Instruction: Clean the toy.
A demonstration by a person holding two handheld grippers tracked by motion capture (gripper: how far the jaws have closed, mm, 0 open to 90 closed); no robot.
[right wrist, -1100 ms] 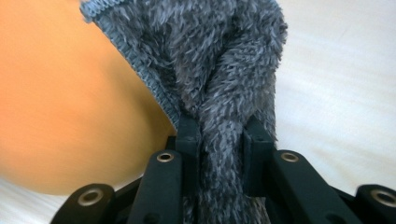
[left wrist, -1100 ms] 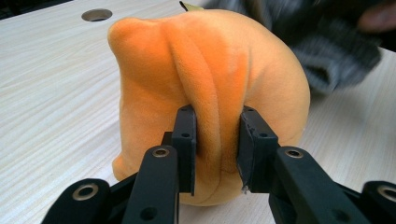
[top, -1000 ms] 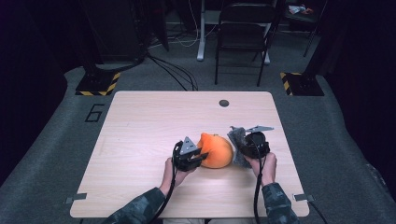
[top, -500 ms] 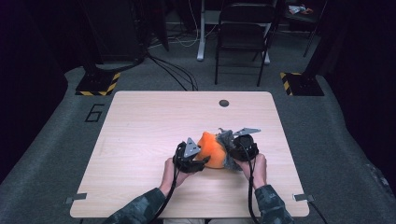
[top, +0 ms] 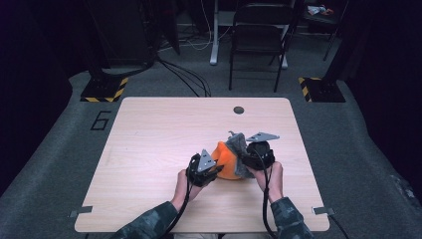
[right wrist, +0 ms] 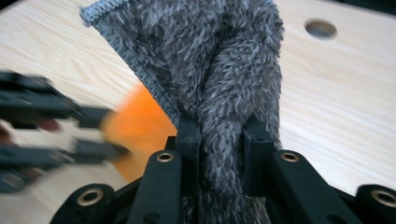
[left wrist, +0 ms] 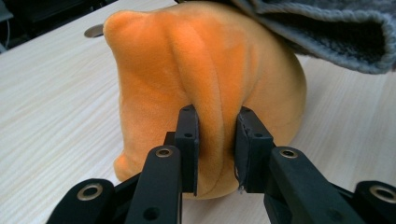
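A: What is the left gripper (left wrist: 215,140) doing now?

B: Its jaws have just been closing, and they now pinch a raised fold of the orange plush toy (left wrist: 210,79). In the high view the left gripper (top: 211,171) is at the left side of the toy (top: 226,160).

A: And the right gripper (right wrist: 219,140)?

B: It is clamped on a bunch of the grey fuzzy cloth (right wrist: 210,65), which hangs partly over the toy. From above, the right gripper (top: 249,158) is at the right side of the cloth (top: 239,147).

A: Which step is this, you think?

B: I judge they are separating the two things: one gripper holds the toy steady, the other pulls the cloth off. The next move needs a lift of the cloth up and to the right, while the left grip stays firm.

A: How does the toy look?

B: Soft, rounded, bright orange, with creases where it is squeezed. It sits on the table (top: 149,139), at the near side, a little right of the middle
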